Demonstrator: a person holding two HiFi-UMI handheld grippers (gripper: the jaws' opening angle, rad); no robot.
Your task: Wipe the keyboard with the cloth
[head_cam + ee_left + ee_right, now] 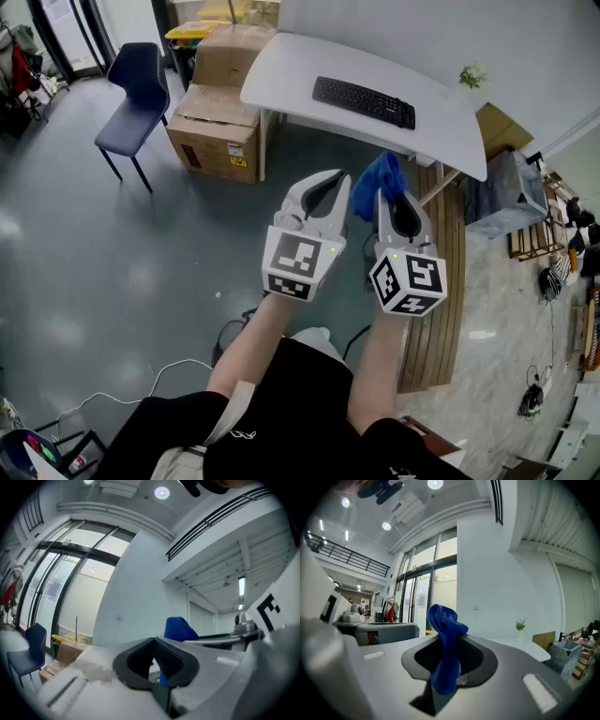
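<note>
Here, seen from above, a person stands on a grey floor (112, 272) and holds two white grippers out in front of the body, side by side and close together. Each one carries a cube with black and white square markers at its near end.

The right gripper (386, 199) is clamped on a blue cloth (379, 177). In the right gripper view the cloth is pinched between the dark jaw pads. A crumpled bunch stands up above the jaw tips and a shorter end hangs down below them.

The left gripper (323, 186) holds nothing. In the left gripper view its dark ribbed pads meet at the tips, with only a hollow space behind them. The blue cloth shows just past them, on the right.

The black keyboard (364, 101) lies flat on a white table (300, 66) ahead of the person, well apart from both grippers and from the cloth. It sits towards the right half of the tabletop, set at a slight angle. A small green plant (472, 77) stands near the table's far right corner.

To the left of the table are stacked cardboard boxes (216, 131), and further left a dark blue chair (139, 84) on thin black legs
</note>
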